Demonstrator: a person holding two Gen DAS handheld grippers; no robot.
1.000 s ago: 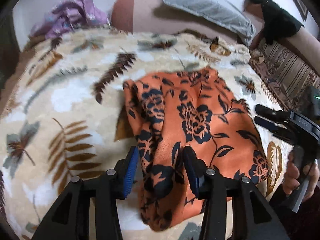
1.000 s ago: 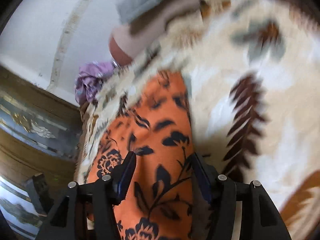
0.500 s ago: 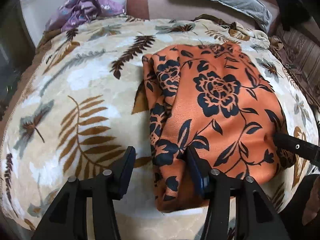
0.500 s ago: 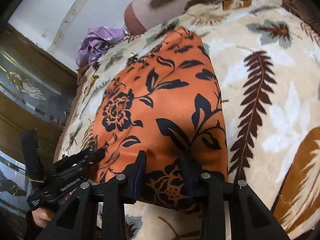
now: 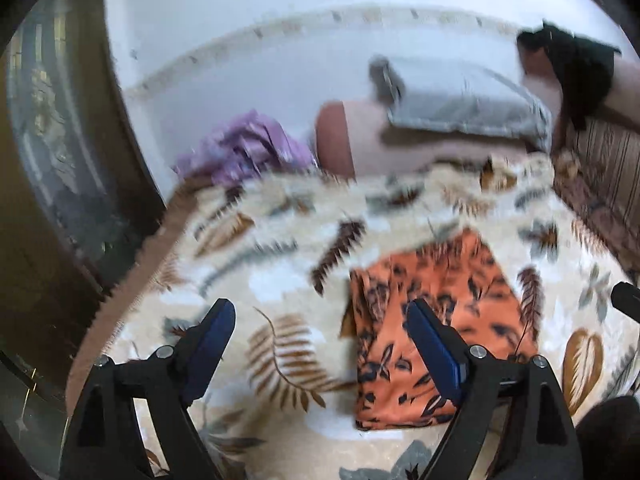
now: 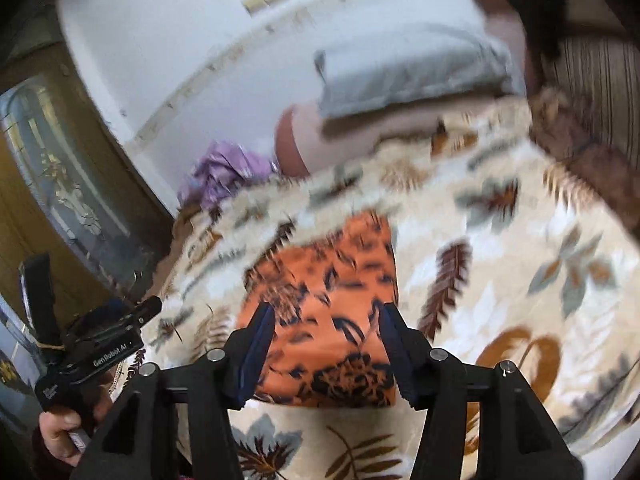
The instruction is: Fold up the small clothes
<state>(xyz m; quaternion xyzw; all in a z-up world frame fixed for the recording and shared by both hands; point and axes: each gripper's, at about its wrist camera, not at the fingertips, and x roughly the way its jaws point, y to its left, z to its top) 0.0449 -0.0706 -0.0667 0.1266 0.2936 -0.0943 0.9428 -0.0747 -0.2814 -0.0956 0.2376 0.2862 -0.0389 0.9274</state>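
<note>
Now, folded orange floral garment (image 5: 436,320) – rectangular, fleecy leaf-print blanket (image 5: 280,280)

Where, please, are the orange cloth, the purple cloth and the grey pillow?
orange cloth (image 5: 436,320), left wrist view, centre of the folded panel.
purple cloth (image 5: 248,148), left wrist view, middle of the crumpled heap.
grey pillow (image 6: 404,68), right wrist view, middle of its top face.

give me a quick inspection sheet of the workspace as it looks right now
surface: leaf-print blanket covers the bed
job's things: orange floral garment lies folded flat on the blanket
clutter: purple garment bunched at the far edge; grey pillow on a pink bolster; black cloth beyond
grippers: left gripper open, jaws just opening, nothing between them; right gripper open above the garment, jaws just opening
cables: nothing seen
surroundings: white wall, wooden cabinet at left
</note>
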